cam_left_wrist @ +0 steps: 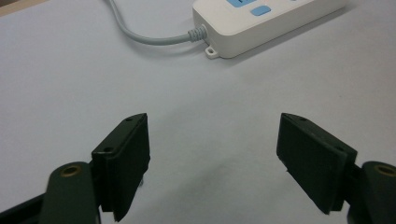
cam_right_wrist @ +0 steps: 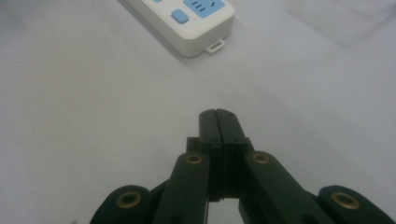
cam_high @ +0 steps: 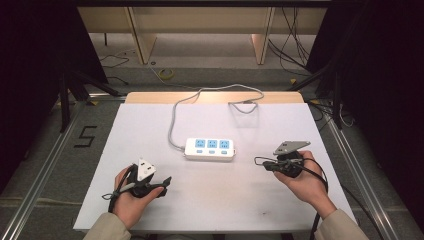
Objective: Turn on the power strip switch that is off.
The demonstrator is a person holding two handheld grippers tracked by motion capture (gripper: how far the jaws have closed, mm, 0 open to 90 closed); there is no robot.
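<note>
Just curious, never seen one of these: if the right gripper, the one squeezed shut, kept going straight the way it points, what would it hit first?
Probably the white power strip. The right gripper points at its near end across bare table, though depth is hard to judge.

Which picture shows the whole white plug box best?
The high view: the power strip lies whole on the table, all three blue sockets and its grey cable visible. The left gripper view shows just its cable end. The right gripper view shows just one end with a socket and button.
</note>
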